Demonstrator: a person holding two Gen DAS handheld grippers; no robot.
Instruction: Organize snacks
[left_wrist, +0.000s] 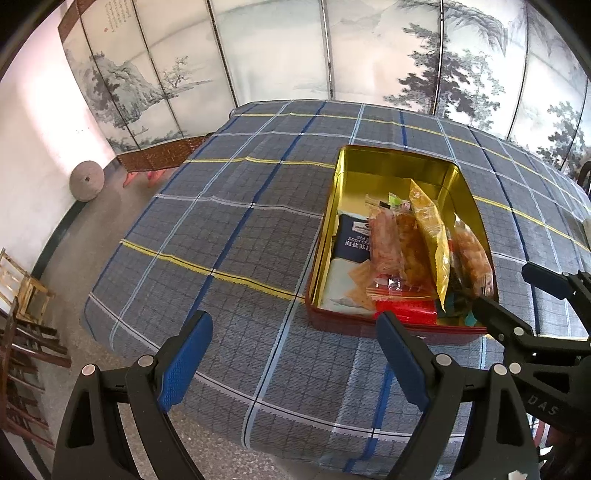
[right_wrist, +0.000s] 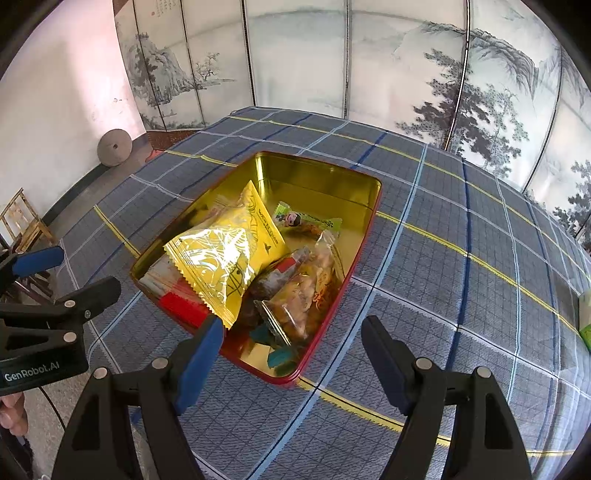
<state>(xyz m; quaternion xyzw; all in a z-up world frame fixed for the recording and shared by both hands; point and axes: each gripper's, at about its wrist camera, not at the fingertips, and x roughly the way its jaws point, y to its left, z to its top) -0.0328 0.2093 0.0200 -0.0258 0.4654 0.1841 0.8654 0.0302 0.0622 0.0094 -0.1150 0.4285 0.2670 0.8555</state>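
A red tin with a gold inside (left_wrist: 391, 162) (right_wrist: 321, 177) sits open on the plaid tablecloth. It holds several snack packs: a yellow bag (left_wrist: 430, 229) (right_wrist: 225, 251), clear packs of orange snacks (left_wrist: 391, 243) (right_wrist: 306, 291), a navy cracker pack (left_wrist: 352, 236), a red pack (left_wrist: 404, 310) (right_wrist: 184, 306) and a small green candy (right_wrist: 306, 219). My left gripper (left_wrist: 295, 354) is open and empty, just in front of the tin's near left corner. My right gripper (right_wrist: 291, 362) is open and empty above the tin's near edge; it also shows in the left wrist view (left_wrist: 517, 295).
The blue-grey plaid tablecloth (left_wrist: 229, 236) (right_wrist: 461, 280) covers the table. A painted folding screen (left_wrist: 280, 48) stands behind it. A stone disc (left_wrist: 86, 181) leans on the left wall. Wooden chairs (left_wrist: 22, 288) stand at the left. A green-white object (right_wrist: 585, 317) lies at the right edge.
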